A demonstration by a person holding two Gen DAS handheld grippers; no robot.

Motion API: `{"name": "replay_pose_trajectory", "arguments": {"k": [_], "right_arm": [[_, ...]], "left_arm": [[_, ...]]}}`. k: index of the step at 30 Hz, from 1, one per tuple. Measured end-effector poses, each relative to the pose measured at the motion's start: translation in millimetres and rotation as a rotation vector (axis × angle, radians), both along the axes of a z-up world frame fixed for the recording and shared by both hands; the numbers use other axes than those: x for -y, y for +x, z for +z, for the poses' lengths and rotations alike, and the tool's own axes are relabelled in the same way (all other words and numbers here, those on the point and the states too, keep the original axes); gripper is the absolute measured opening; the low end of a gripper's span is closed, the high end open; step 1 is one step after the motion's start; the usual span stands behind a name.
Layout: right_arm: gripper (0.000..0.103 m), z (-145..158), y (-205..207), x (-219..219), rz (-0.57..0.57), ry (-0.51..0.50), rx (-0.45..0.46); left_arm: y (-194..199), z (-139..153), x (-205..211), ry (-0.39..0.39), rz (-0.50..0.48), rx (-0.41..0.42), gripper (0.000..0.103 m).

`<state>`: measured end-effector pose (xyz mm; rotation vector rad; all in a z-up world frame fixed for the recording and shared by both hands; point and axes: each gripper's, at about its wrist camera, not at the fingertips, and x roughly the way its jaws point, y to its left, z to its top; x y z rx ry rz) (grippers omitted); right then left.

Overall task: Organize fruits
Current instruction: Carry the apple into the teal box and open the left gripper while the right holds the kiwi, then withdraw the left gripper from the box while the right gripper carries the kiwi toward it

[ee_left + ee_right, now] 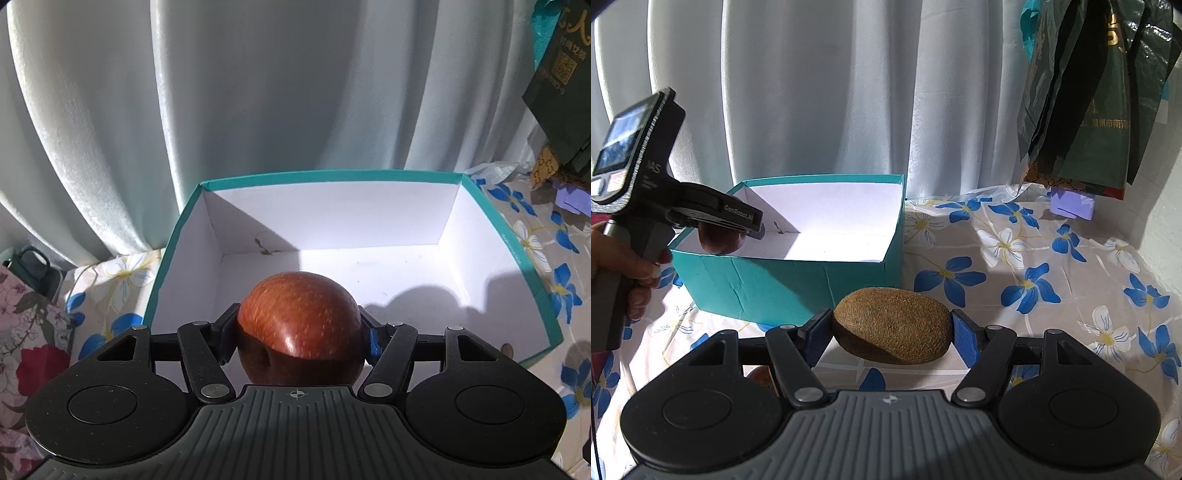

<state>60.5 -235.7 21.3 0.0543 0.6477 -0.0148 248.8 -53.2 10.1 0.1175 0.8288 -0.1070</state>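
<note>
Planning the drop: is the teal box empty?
Empty: the teal box shows only bare white floor; the apple is clamped above it.

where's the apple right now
The red apple is clamped in the left gripper, held over the near edge of the open teal box; the right wrist view shows it at the box's left side.

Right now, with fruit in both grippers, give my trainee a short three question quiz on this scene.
1. True or false: the left gripper holds the round red apple over the open teal cardboard box.
2. What does the right gripper hold: A a lemon, B a fuzzy brown kiwi, C nothing?
3. What lies in the box already?

Key: 1 true. 2 B. 3 No fruit; its white floor shows bare.
</note>
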Motion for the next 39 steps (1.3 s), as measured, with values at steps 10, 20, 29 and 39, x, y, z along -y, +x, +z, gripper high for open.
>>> {"name": "replay_pose_trajectory", "arguments": {"k": [10,20,29,39], "right_arm": [[0.068,-2,3,4,-0.016,0.0,-0.004],[0.068,2,8,2,-0.006,-0.011,0.012],[0.068,12,13,2,-0.004,-0.03,0.046],[0.068,24,11,-13,0.043,-0.054,0.095]], "left_arm": [[26,-43,-5,0.017,0.044,-0.126,0.067],[14,-26,-6,0.024,0.07,-0.061,0.096],[-57,23,-20,0.01,0.14,0.039,0.101],[-105,36,-47,-0.061,0.204,0.027,0.102]]}}
